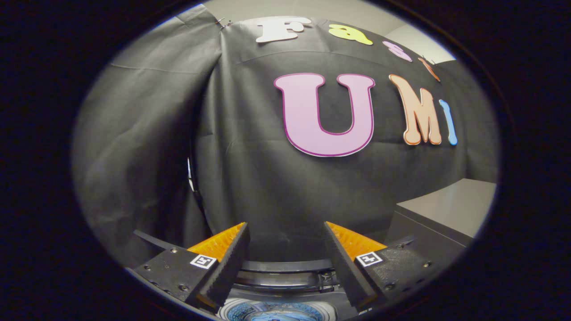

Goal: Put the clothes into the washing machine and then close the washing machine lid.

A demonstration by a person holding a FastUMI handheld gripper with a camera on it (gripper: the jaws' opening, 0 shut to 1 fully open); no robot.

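Washer [281,278]: sits low, betw. and below the two fingers; dark curved rim w/ a grey band under it. Opening faces up.
Drum interior: pale blue-white patch at approx. the lowest point betw. the fingers; may be cloth or drum base, can't tell which.
Lid: not made out; can't tell open or shut from this angle.
Clothes: none identified w/ certainty.
Gripper [286,232]: fingers set wide apart, nothing betw. them, no contact w/ anything. Tips stand above the washer rim, pointing fwd toward the wall.
Left finger [232,261]: black ribbed pad facing inward, orange outer face, black mount w/ small square marker.
Right finger [345,263]: same build, mirrored; marker on its mount too.
Pose: tool held approx. level, looking across the washer top rather than down into it; fingers even in height.
Cabinet [446,209]: grey box-like unit, beyond and to the right of the right finger, flat top; apart from the washer rim.
Wall [267,178]: black cloth, directly ahead, creased; a second cloth panel overlaps it on the left.
Obscured: washer body cut off below the fingers; finger mounts cover the rim's sides.
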